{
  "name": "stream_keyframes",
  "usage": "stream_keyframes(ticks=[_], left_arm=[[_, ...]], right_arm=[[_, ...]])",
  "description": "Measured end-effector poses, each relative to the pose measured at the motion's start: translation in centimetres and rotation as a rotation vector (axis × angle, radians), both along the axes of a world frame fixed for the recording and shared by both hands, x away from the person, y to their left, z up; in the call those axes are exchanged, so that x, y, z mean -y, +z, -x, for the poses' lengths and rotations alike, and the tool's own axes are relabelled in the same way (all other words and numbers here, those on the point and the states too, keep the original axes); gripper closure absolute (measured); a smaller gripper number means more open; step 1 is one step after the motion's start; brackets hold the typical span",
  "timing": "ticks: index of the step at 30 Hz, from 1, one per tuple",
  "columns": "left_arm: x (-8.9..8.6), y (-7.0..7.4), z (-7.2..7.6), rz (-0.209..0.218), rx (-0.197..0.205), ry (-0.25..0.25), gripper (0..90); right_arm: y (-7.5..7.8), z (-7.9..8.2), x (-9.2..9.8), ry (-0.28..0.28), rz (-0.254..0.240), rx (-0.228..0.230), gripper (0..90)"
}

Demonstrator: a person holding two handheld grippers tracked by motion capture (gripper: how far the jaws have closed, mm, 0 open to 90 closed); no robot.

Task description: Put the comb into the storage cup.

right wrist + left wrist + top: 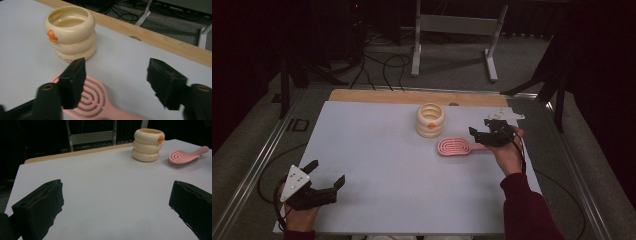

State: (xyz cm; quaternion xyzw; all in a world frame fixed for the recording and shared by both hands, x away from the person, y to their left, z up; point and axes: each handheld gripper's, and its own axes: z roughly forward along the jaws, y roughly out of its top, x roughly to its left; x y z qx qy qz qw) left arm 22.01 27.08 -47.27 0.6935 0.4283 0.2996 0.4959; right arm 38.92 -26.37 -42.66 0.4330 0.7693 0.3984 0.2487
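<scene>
A pink hairbrush (454,146) lies bristles down on the white table right of centre, its handle pointing right. My right gripper (482,132) hovers over that handle, jaws open. In the right gripper view the brush (95,100) lies below and between the jaws of the right gripper (117,82), and the pads are not touching it. Just behind the brush stands a cream ringed cup (430,120) with a small orange knob (52,35). At the near left corner my left gripper (328,172) rests open with nothing in it. Its own view shows the left gripper (116,197), the cup (148,145) and the brush (183,157) far off.
The white sheet (377,150) covers most of the table, and a wooden strip (377,96) shows along the far edge. Metal rails (257,165) run down both sides. A grey stand (452,30) and cables lie on the floor behind.
</scene>
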Motion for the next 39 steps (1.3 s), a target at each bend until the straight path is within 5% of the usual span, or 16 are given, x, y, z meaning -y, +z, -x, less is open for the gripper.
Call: stream_keyframes(ticks=[13, 16, 39], left_arm=[[0.1, -0.1, -0.1, -0.003, -0.003, -0.003, 0.0], [0.1, -0.1, -0.1, -0.003, -0.004, -0.004, 0.0], [0.2, -0.2, -0.1, -0.004, -0.005, -0.011, 0.0]], right_arm=[[-2.7, -2.1, 0.4, -0.028, -0.032, -0.120, 72.8], [-3.1, -2.2, 0.4, -0.014, -0.015, -0.120, 88.9], [-5.5, -3.0, -1.2, -0.008, 0.126, -0.189, 90.0]])
